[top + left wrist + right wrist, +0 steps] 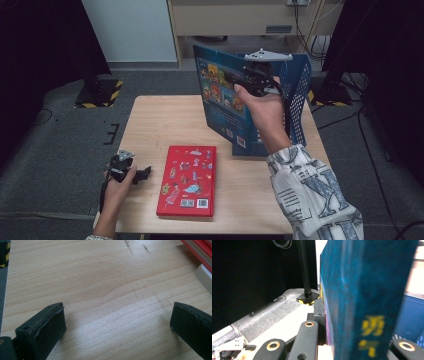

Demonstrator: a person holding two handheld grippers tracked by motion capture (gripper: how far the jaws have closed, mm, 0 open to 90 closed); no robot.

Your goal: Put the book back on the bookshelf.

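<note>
Right tool [255, 80] is clamped on the blue book [220, 95], held upright & lifted over the far right of the surface [150, 125], just in front of the blue perforated rack [297, 90]. In the right gripper view the book's spine [367, 295] stands between the jaws, which press both sides. Left tool [131, 175] rests low near the surface's front left corner, jaws wide apart w/ nothing between, bare wood under them. Red book [188, 180] lies flat just beside it; its edge [197, 252] shows top right in the left gripper view.
</note>
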